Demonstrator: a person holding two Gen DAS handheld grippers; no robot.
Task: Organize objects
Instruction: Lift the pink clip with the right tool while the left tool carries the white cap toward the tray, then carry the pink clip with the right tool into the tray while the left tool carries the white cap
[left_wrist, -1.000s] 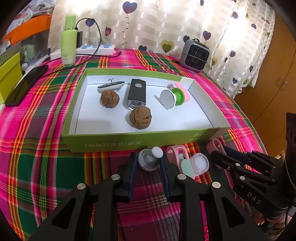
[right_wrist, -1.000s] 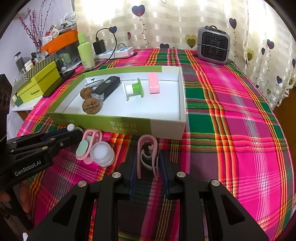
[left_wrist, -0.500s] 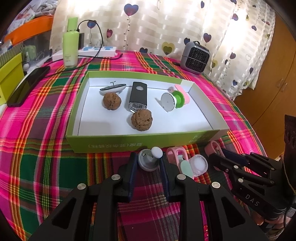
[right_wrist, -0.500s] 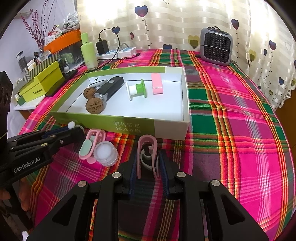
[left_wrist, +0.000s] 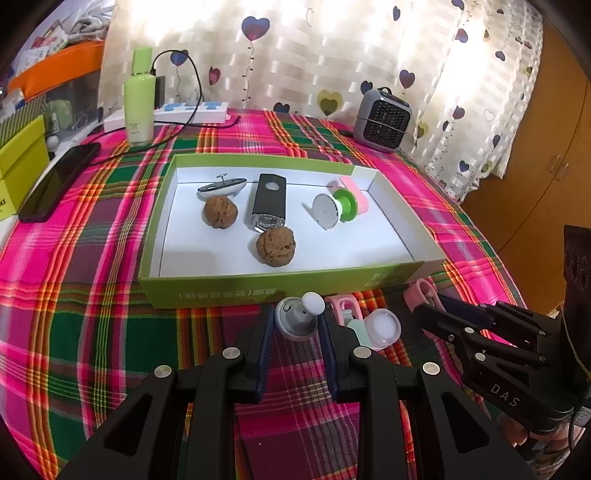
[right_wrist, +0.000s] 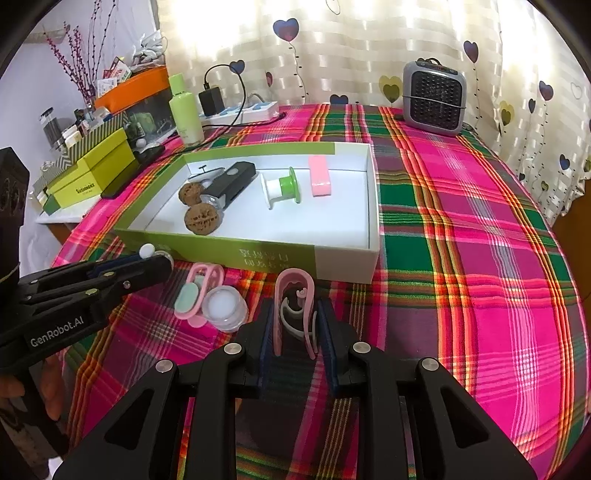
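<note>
My left gripper (left_wrist: 295, 325) is shut on a small grey round piece with a white knob (left_wrist: 297, 319), held just in front of the green-and-white box (left_wrist: 258, 291). My right gripper (right_wrist: 295, 325) is shut on a pink clip (right_wrist: 295, 306), close to the box's near right corner (right_wrist: 347, 262). On the cloth between them lie a pink clip with a mint pad (right_wrist: 192, 299) and a small clear jar (right_wrist: 225, 308). Inside the box lie two walnuts (left_wrist: 275, 245), a black device (left_wrist: 267, 203), a white-and-green spool (left_wrist: 334, 208), a pink block (right_wrist: 319, 175) and a small silver piece (left_wrist: 221, 184).
Plaid cloth covers the round table. A grey heater (right_wrist: 434, 98) stands at the back. A green bottle (left_wrist: 139, 99), a power strip (left_wrist: 184, 110) and a black phone (left_wrist: 59, 181) sit back left, beside yellow-green boxes (right_wrist: 92, 170). A wooden cabinet (left_wrist: 546, 166) is at the right.
The left wrist view has drawn back and risen slightly, so the box looks a little farther off. Both grips are unchanged; the right gripper stays put.
</note>
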